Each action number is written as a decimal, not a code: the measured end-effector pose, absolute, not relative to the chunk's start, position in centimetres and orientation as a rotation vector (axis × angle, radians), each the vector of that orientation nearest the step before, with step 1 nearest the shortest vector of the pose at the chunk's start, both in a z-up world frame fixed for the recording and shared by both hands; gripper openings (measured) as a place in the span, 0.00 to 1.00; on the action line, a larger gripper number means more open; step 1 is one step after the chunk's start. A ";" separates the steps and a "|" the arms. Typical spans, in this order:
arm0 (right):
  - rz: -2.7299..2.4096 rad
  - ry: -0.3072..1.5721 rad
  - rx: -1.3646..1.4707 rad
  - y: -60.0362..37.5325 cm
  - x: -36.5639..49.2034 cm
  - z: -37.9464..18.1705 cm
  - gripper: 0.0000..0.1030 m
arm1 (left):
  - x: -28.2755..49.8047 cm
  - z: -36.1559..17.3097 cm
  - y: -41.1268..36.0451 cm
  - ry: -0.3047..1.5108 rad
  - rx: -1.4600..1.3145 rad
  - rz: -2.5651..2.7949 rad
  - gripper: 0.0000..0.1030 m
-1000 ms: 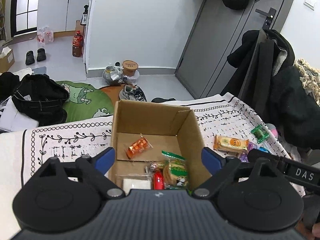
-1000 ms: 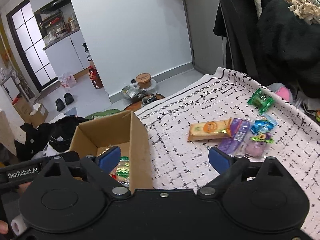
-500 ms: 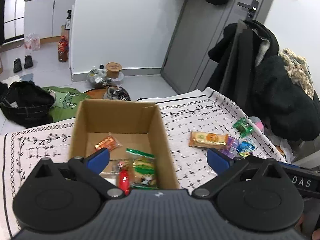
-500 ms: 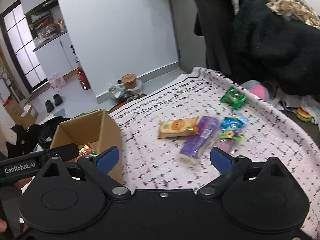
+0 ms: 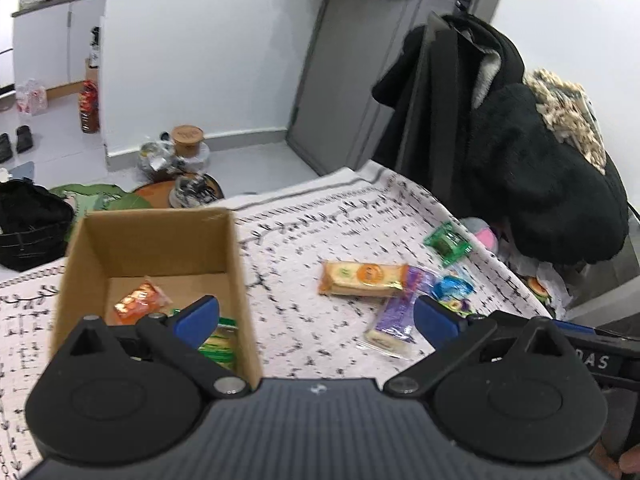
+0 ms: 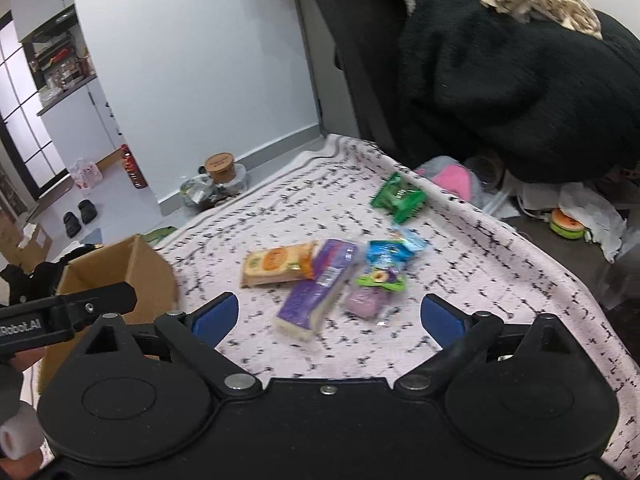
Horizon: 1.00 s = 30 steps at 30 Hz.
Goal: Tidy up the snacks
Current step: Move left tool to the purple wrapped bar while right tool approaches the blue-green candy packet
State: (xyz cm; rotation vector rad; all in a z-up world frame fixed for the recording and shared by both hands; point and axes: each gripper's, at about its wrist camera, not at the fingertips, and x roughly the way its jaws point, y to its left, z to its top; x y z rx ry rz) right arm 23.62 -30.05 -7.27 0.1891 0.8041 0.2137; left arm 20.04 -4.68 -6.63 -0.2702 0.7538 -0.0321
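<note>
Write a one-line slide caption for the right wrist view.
Open right gripper above a purple snack bar among loose snacks on the patterned tablecloth, cardboard box at left.

"Robot.AI" shows on the left gripper (image 6: 24, 326); "DAS" on the right gripper (image 5: 596, 362).

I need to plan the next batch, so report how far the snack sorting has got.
Partly done. The cardboard box already holds several packets, among them an orange packet. Nothing is in hand: the left gripper and right gripper are both open and empty. Left on the tablecloth: the yellow cracker pack, purple pack, green packet and some small sweets.
</note>
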 end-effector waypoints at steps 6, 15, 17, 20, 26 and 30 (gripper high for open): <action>0.180 0.835 0.192 -31.8 25.1 -8.4 0.94 | 21.8 -7.4 -6.6 0.788 -0.273 -0.067 1.00; 0.175 0.884 0.207 -33.3 28.1 -9.8 0.72 | 25.1 -9.0 -8.8 0.796 -0.287 -0.106 0.97; 0.173 0.895 0.222 -33.6 28.8 -10.2 0.68 | 25.7 -9.5 -9.3 0.803 -0.287 -0.120 0.97; 0.169 0.917 0.235 -33.9 29.5 -11.2 0.61 | 26.4 -10.4 -10.4 0.824 -0.270 -0.154 0.93; 0.170 0.963 0.257 -34.1 30.9 -13.0 0.53 | 28.1 -12.6 -12.3 0.870 -0.242 -0.201 0.84; 0.170 0.981 0.273 -34.4 32.1 -13.7 0.49 | 29.4 -14.1 -13.0 0.900 -0.229 -0.213 0.77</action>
